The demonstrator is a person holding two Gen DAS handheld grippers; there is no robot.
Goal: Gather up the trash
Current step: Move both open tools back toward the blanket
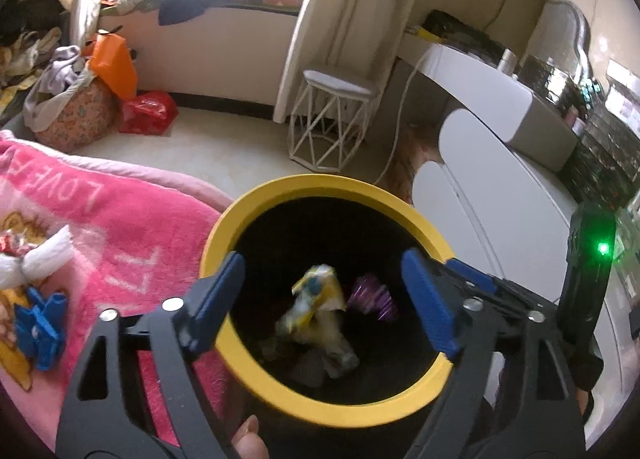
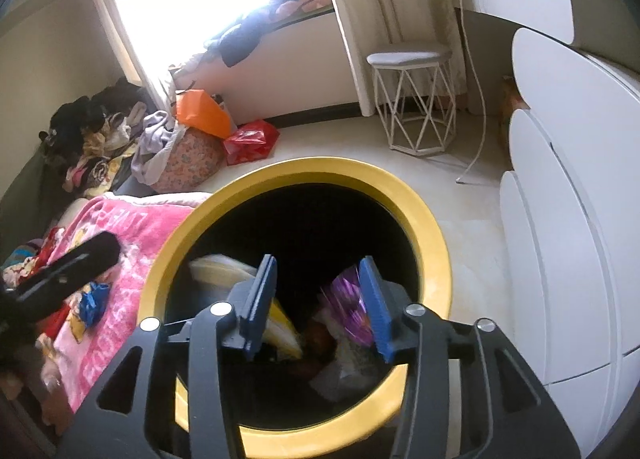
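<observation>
Two tongs hang over one yellow-rimmed black trash bin [image 1: 308,189]: the left tongs [image 1: 326,301] spread wide, the right tongs [image 2: 318,309] parted, neither pinching anything. Inside the bin lie one yellow-white wrapper [image 1: 316,299] and one purple foil wrapper [image 1: 372,297], both blurred. One pink blanket [image 1: 120,227] beside the bin reads "LOVE" upside down and carries one blue wrapper [image 1: 44,329].

The pink blanket [image 1: 120,227] bears white letters "LOVE", seen upside down.
</observation>
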